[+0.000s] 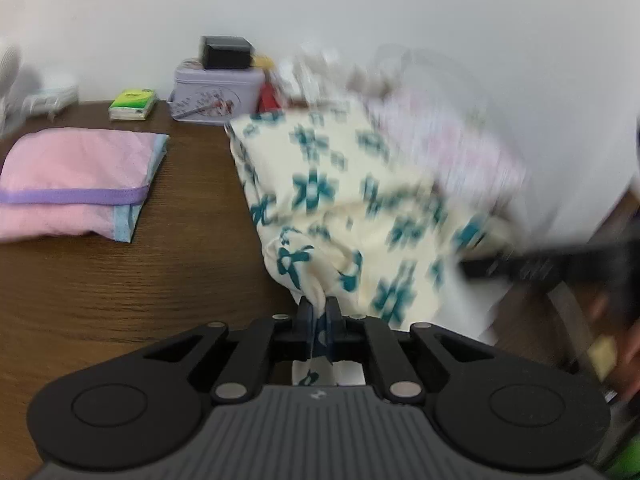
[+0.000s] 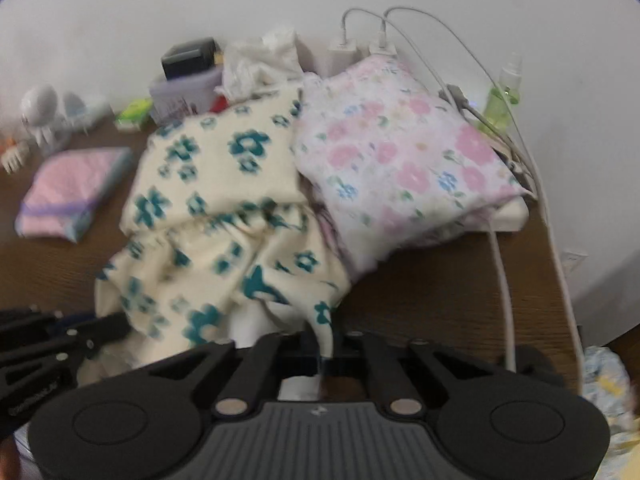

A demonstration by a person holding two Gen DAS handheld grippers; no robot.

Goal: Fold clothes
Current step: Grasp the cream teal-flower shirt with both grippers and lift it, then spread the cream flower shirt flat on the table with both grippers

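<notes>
My left gripper point(image 1: 319, 307) pinches a bit of the cream cloth point(image 1: 340, 200), and my right gripper point(image 2: 320, 342) pinches another bit, jaws tight on the fabric. The cloth lies bunched in the middle of the table point(image 1: 120, 288), its far end at about 12 o'clock resting against the pink flower pile point(image 2: 400, 152). I only hold small bits, so a hard tug could make it slip out. If I pull it toward 6 o'clock, it could drag the flower pile along, or the white cables point(image 2: 504, 280) at 3 o'clock
</notes>
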